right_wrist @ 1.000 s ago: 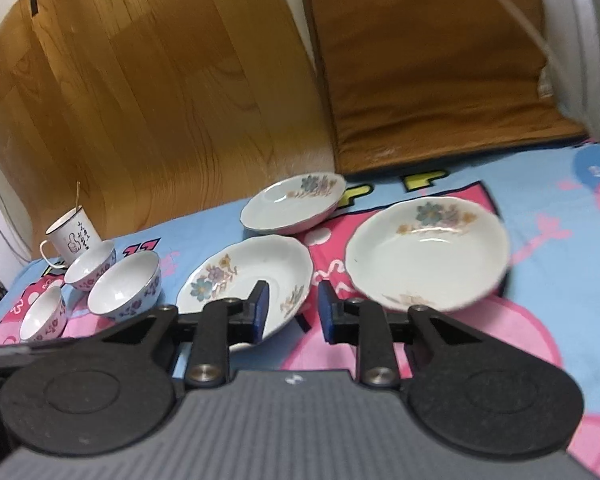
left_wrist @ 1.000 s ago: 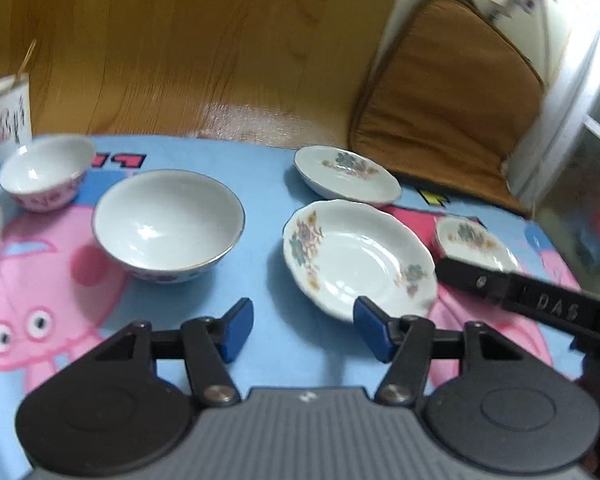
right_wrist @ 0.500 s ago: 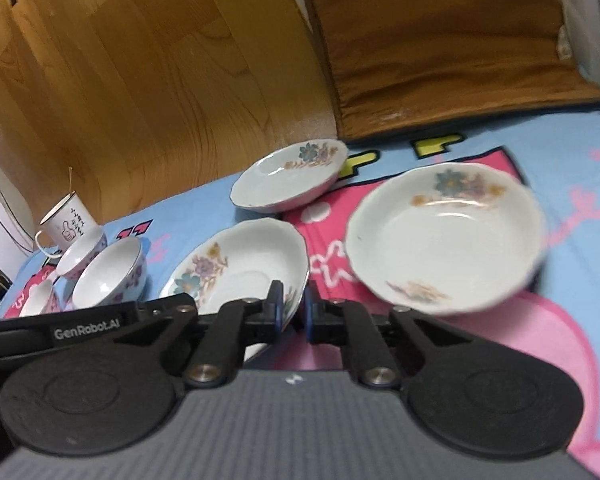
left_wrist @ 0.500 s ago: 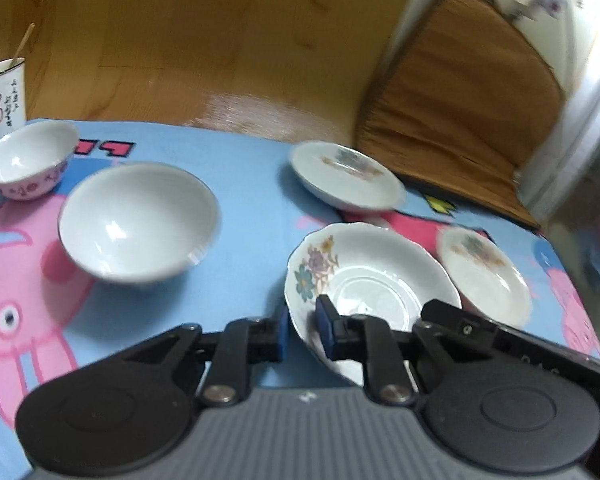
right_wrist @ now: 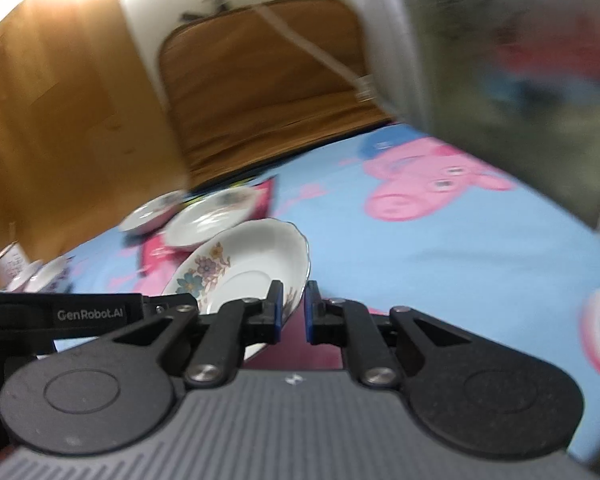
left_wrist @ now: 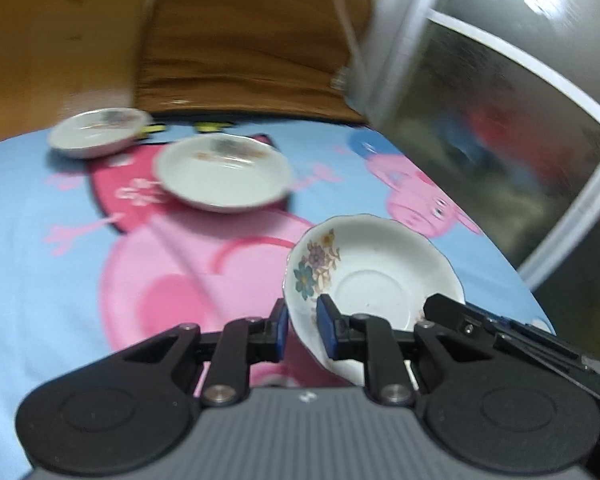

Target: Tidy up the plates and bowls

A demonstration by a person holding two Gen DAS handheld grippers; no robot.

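A white scalloped plate with a flower print (left_wrist: 376, 280) is held between both grippers and lifted off the cloth. My left gripper (left_wrist: 302, 330) is shut on its left rim. My right gripper (right_wrist: 291, 314) is shut on its right rim, and the plate (right_wrist: 248, 264) tilts up to the left in the right wrist view. Two more flowered plates stand further back: one (left_wrist: 224, 178) in the middle and one (left_wrist: 98, 132) at the far left. They also show in the right wrist view, one (right_wrist: 216, 216) in front of the other (right_wrist: 152, 212).
A blue cloth with pink pig cartoons (left_wrist: 52, 272) covers the table. A brown cushion (left_wrist: 244, 52) leans at the back. A glass door with a white frame (left_wrist: 520, 120) stands to the right. A mug (right_wrist: 6, 264) and small bowls (right_wrist: 46, 276) sit far left.
Both grippers have lifted the flowered plate off the cloth and swung it to the right, toward the glass door. The bowls have left the left wrist view.
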